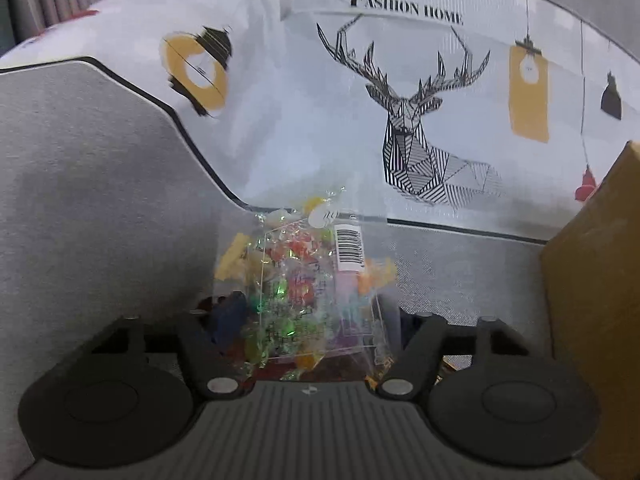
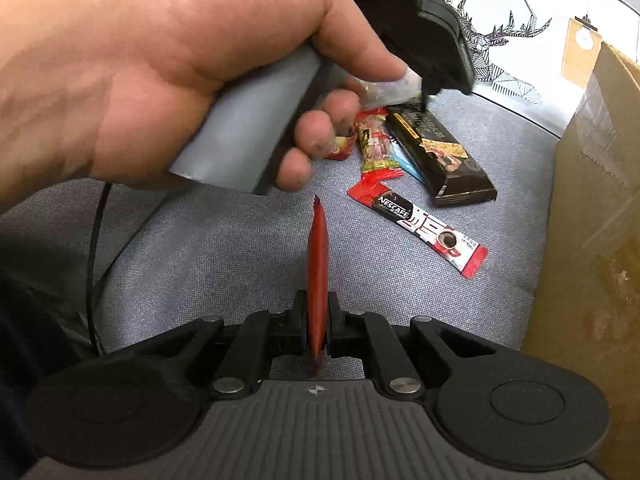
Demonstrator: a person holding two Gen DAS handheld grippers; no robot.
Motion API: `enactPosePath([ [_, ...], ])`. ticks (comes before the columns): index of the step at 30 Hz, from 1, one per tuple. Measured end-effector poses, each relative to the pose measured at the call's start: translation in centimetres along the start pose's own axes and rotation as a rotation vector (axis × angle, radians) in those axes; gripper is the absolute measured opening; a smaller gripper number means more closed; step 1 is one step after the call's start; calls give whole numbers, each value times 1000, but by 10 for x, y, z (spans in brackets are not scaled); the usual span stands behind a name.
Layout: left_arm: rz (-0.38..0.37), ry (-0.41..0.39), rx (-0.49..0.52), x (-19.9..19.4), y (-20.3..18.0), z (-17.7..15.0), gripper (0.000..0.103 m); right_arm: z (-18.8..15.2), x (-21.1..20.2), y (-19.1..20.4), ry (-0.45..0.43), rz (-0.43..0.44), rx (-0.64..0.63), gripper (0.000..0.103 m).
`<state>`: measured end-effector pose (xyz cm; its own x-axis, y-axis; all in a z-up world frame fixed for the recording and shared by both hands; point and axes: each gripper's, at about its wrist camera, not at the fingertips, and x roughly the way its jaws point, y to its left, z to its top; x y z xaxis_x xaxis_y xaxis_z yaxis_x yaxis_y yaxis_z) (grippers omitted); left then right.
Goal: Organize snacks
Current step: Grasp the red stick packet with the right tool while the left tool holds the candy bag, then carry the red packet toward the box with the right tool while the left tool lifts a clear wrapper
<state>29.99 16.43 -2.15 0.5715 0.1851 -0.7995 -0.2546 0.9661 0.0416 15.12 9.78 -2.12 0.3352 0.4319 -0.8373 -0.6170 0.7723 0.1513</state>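
Between the left gripper's (image 1: 308, 320) spread jaws sits a clear candy bag (image 1: 304, 284), full of bright wrapped sweets, with a barcode label near its top. Whether the pads press on it cannot be told, since the bag hides the fingertips. It rests on a grey sofa seat (image 1: 460, 264), in front of a white cushion (image 1: 400, 120) printed with a line-drawn deer and yellow lamps. A cardboard box (image 1: 596, 300) stands at the right edge.

From the right wrist view, the right gripper (image 2: 317, 320) is clamped narrowly on a thin red packet (image 2: 318, 264), held edge-on and pointing away from the camera. Beyond it on the seat lie a Nescafe stick (image 2: 420, 228), a dark bar (image 2: 440, 160), a red and yellow snack (image 2: 374, 142) and a small red packet partly hidden behind the fingers. A hand (image 2: 160, 72) fills the upper left, wrapped around the grey handle of the other gripper, which reaches down over the far end of the snacks. A black cable (image 2: 94, 248) trails at the left.
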Motion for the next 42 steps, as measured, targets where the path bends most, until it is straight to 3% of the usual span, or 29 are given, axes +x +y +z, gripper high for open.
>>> enactPosePath([
  [8, -52, -34, -61, -43, 18, -5, 61, -2, -4, 1, -15, 11, 28, 9],
  [9, -57, -34, -69, -48, 22, -6, 54, -2, -6, 2, -21, 11, 27, 9],
  [10, -65, -33, -82, -53, 27, -8, 34, -2, -8, 4, -28, 14, 27, 9],
  [13, -107, -15, -122, -65, 41, -12, 12, -1, -17, 8, -54, 26, 28, 9],
  [23, -124, -43, -152, -115, 68, -38, 11, -6, -49, 15, -126, 10, 47, 9],
  [30, -167, -128, -143, -160, 59, -55, 11, -5, -96, 10, -258, -5, 70, 9],
  [37, -222, -233, -122, -194, 36, -66, 11, 8, -170, -27, -456, -11, 59, 9],
  [42, -246, -269, -103, -196, 21, -59, 11, -9, -174, -64, -528, -26, 142, 9],
])
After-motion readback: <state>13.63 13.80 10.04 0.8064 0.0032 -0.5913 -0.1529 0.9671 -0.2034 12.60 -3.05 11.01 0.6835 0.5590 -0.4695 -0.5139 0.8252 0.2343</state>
